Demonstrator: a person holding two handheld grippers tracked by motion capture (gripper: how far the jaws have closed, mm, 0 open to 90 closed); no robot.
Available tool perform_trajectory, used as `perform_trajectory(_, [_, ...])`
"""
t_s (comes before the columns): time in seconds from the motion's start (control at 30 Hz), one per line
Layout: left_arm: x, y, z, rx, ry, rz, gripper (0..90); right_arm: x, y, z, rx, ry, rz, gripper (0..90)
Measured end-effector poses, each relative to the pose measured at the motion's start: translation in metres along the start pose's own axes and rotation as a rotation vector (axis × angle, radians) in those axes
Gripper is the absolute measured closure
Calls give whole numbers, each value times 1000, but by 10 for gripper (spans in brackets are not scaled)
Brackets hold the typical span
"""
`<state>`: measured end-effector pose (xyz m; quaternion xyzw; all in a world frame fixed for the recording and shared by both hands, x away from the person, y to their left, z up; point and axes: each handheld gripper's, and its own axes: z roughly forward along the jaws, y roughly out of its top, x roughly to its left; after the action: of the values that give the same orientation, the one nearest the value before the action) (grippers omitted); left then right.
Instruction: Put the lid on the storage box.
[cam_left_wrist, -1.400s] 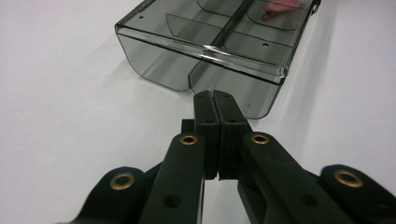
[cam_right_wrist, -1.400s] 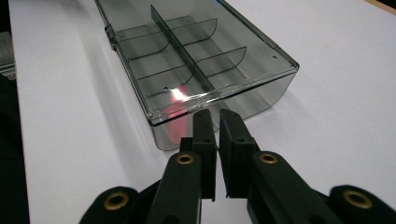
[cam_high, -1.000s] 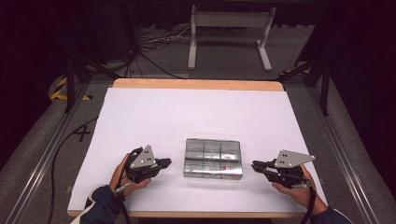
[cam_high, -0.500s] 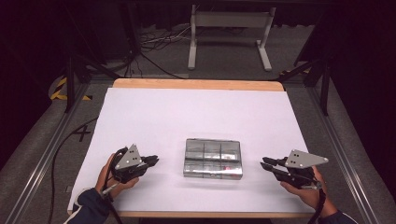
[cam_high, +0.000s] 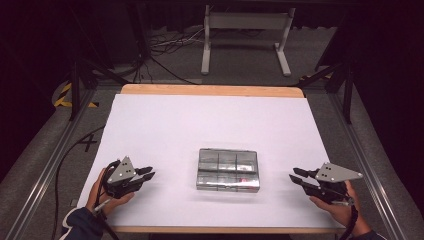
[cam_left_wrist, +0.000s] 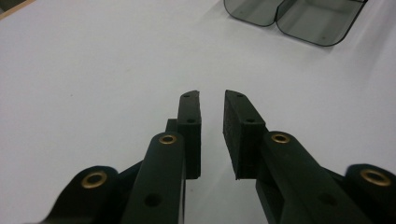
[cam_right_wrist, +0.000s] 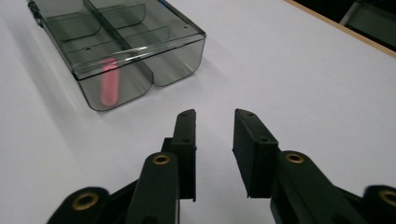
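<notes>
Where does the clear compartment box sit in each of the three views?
High view: the compartment box lies low at centre, on the white table sheet.
Left gripper view: its corner at the top right.
Right gripper view: top left, a pink item inside.
Shared landmark: the white table sheet.

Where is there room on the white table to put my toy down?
Lots of room. The biggest bare patch runs from the clear box back to the table's far wooden edge. Smaller bare strips lie between the box and the left gripper, and between the box and the right gripper. The near edge is the crowded part, with the hands and the box.
</notes>
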<state>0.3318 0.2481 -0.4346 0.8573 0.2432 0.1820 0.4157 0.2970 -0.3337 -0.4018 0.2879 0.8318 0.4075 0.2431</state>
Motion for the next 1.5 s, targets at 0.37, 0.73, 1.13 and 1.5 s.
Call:
perform_trajectory(0.37, [6, -15, -8, 14, 17, -31, 566, -11, -20, -10, 15, -68, 52, 573])
perform_trajectory(0.73, [5, -31, -18, 19, 60, -64, 355, -14, -38, -16, 16, -125, 87, 424])
perform_trajectory(1.13, [2, -47, -29, -75, 62, -159, 255, -18, -63, -18, -9, -188, 166, 295])
perform_trajectory(1.5, [1, -53, -32, -121, 99, -182, 233, -19, -68, -18, -29, -186, 185, 282])
